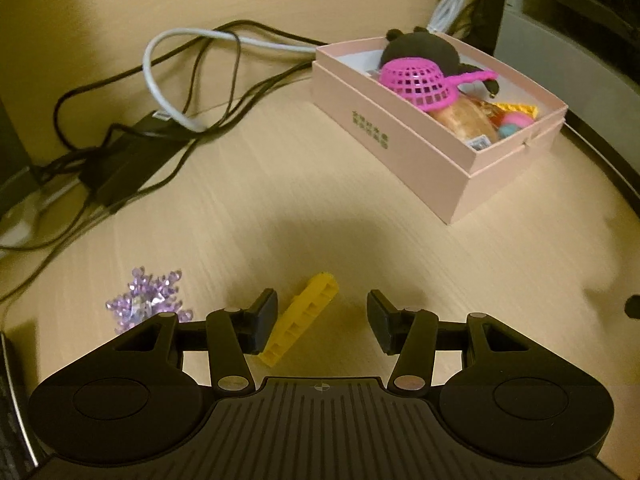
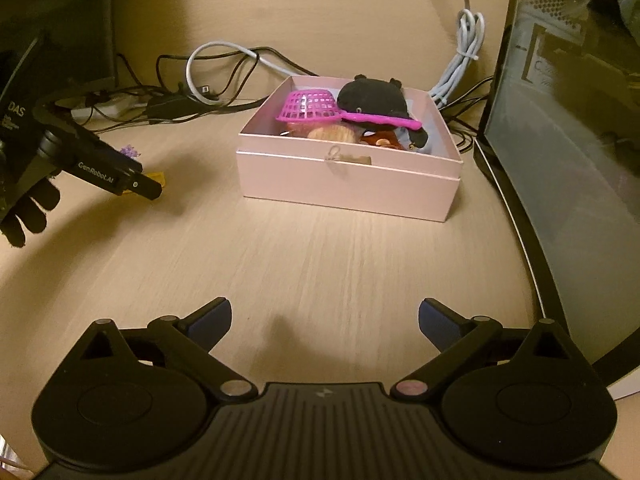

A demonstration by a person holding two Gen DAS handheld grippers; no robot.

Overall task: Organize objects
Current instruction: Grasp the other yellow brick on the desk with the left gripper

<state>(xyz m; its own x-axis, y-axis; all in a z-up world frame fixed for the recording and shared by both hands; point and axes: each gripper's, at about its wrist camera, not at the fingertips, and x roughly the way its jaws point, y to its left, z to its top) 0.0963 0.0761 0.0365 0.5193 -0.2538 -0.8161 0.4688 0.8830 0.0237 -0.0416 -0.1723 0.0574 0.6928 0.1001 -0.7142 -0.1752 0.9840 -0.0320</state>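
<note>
A yellow toy brick (image 1: pixel 298 320) lies on the wooden desk, beside the left fingertip of my left gripper (image 1: pixel 322 320), which hovers open over it without pressing it. A purple bead cluster (image 1: pixel 148 300) lies to its left. The pink box (image 1: pixel 420 152) (image 2: pixel 344 180) holds a pink plastic strainer (image 1: pixel 420 84) (image 2: pixel 316 106), a black plush toy (image 1: pixel 424 48) (image 2: pixel 372 98), a brown bread-like item and small coloured toys. My right gripper (image 2: pixel 325 324) stands wide open over bare desk, nothing between its fingers. The left gripper's body (image 2: pixel 104 164) and a gloved hand (image 2: pixel 28 212) show at the left of the right wrist view.
Black and grey cables (image 1: pixel 180 80) and a power adapter (image 1: pixel 128 160) lie behind and left of the box. A dark computer case (image 2: pixel 568 160) stands along the right side of the desk. A bundled grey cable (image 2: pixel 464 56) lies behind the box.
</note>
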